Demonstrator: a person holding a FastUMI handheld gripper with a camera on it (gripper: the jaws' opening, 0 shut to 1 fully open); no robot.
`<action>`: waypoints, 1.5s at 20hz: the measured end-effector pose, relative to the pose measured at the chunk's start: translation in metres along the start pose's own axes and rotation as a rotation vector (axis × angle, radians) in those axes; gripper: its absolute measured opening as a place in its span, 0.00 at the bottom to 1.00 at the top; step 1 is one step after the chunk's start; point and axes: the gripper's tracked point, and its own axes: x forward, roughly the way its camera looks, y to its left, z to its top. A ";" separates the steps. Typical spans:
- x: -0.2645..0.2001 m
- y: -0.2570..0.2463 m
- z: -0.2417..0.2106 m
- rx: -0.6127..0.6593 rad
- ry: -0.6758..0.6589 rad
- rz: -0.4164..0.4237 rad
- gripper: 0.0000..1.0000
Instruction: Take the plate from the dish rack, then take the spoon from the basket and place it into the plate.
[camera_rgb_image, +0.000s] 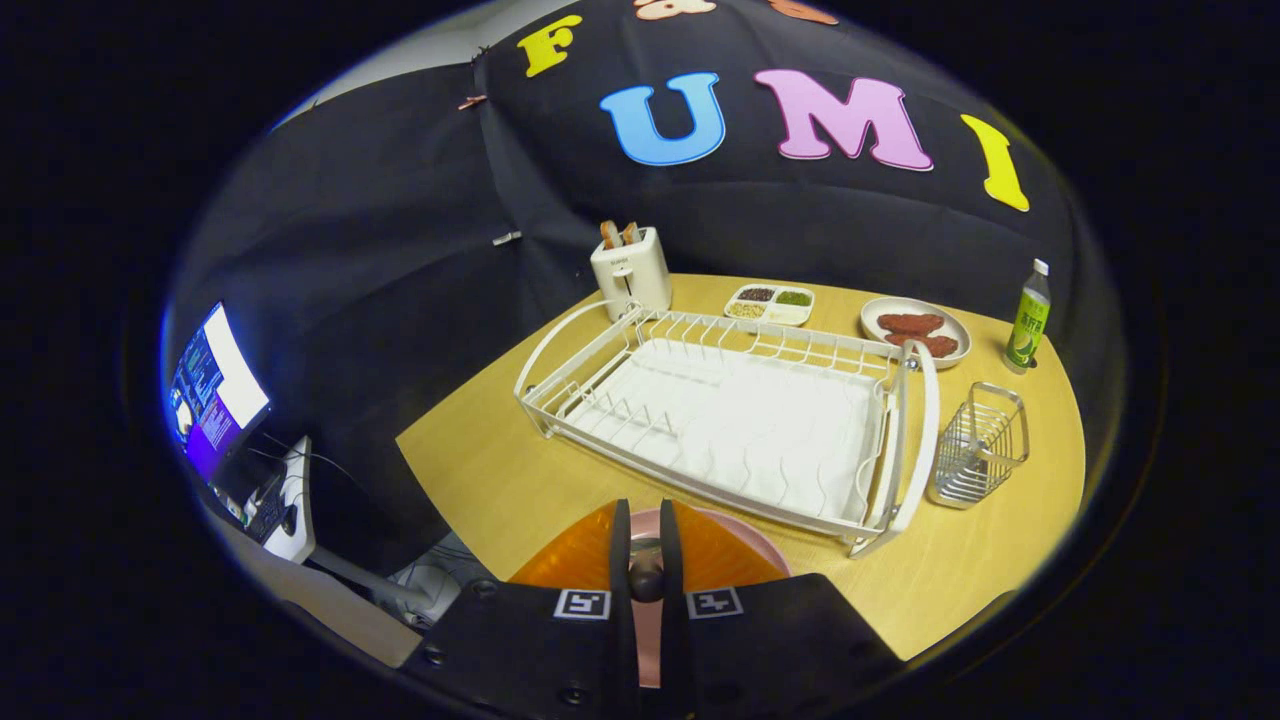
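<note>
Just ahead of the wire dish rack (740, 420), the tool (645, 560) seemingly clenches a slim spoon (647, 580).

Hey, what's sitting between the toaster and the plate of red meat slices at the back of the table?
In the gripper view, a divided tray of grains and seeds lies between the toaster and the meat plate, behind the dish rack.

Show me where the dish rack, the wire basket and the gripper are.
dish rack (740, 420): gripper view, white tray floor.
wire basket (985, 445): gripper view, its near wire wall.
gripper (646, 540): gripper view, between fingertips, fingers nearly together, holding something.
</note>
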 end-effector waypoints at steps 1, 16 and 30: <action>0.003 0.000 -0.006 -0.013 0.005 0.003 0.13; -0.008 -0.038 -0.096 -0.063 0.182 -0.045 0.25; -0.038 -0.060 -0.018 -0.010 0.051 -0.141 0.99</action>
